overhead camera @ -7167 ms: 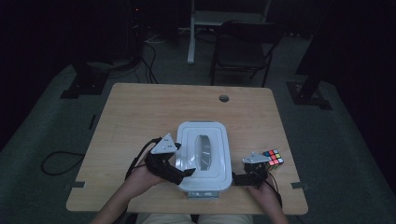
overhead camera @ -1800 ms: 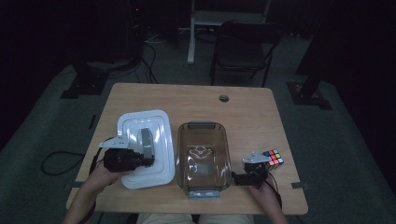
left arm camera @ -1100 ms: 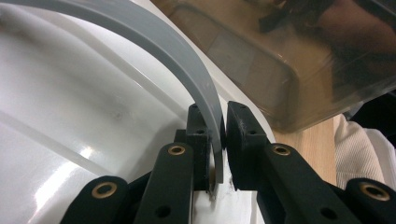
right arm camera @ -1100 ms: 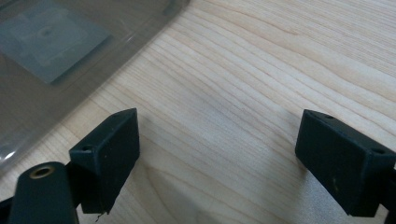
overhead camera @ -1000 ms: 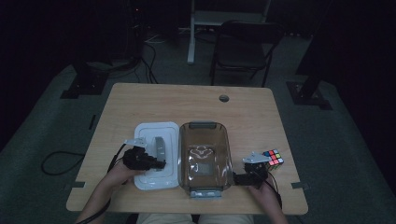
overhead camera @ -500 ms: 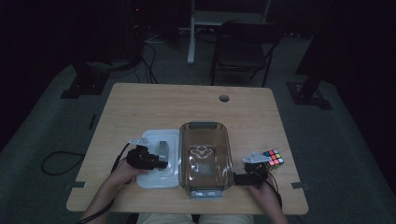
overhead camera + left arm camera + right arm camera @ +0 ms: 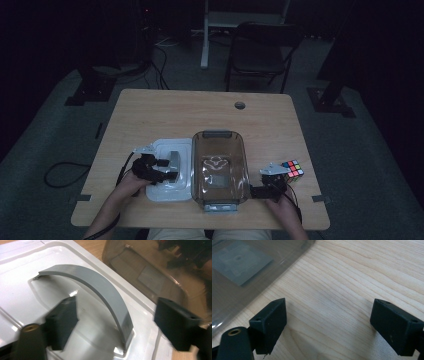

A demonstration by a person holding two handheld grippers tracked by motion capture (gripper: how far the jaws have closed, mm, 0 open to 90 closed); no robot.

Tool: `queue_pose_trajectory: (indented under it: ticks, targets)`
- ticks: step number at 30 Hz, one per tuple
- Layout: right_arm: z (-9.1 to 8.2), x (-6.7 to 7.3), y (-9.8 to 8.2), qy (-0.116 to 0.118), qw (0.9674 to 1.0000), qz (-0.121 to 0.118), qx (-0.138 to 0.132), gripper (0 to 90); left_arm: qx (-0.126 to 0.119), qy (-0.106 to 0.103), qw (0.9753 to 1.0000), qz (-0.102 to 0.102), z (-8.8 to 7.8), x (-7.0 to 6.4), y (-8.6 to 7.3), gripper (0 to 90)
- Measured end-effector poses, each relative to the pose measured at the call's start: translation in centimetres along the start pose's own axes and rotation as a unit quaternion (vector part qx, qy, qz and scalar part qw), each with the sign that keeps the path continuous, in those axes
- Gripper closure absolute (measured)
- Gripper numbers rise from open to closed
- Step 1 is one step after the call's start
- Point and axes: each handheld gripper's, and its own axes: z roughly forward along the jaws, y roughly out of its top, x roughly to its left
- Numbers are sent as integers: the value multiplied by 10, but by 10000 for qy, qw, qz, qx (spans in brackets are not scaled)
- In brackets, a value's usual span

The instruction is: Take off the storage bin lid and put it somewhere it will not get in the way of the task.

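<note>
**Lid set down beside the bin, handle freed**

High view: the white lid (image 7: 167,170) lies flat on the counter (image 7: 150,115), its long edge just beside the clear bin (image 7: 220,167), which stands open. The left gripper (image 7: 162,170) sits over the lid at its grey handle (image 7: 174,159). The right gripper (image 7: 257,190) rests on the counter by the bin's near right corner, with a cube (image 7: 292,170) near it, farther out.

Left gripper view: the handle (image 7: 100,292) arches up from the lid's (image 7: 22,292) recessed middle and stands between the two jaws. The jaws have just been opening and now stand apart on either side of the arch, pads off it. The bin's wall (image 7: 150,272) runs close along the lid's rim. The lid looks like thin moulded plastic: probably light, fairly stiff but able to flex at its broad faces, and glossy enough to slip if pinched by the rim. The arch is the sound place to take it, near its crown so the lid hangs level.

Right gripper view: its jaws stand wide apart over bare wood (image 7: 337,302), nothing between them; the bin's clear wall (image 7: 249,270) lies just to one side. The bin, being smooth and thin-walled, would be best held by its rim or end tab.
</note>
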Motion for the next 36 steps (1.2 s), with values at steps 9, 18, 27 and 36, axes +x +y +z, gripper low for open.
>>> queue_pose_trajectory:
  ticks: [9,18,27,36]
  targets:
    - [0,0,0,1,10000,0,0,136,16,582,9983,53,-14,-13,-1,88]
    - [0,0,0,1,10000,-3,3,136,-80,1268,9919,-36,-29,-14,-9,5]
    - [0,0,0,2,10000,0,0,136,-599,2277,9696,-665,-46,-4,-31,5]
    - [0,0,0,-1,10000,1,2,134,-405,3504,9290,-1120,-61,7,-47,5]
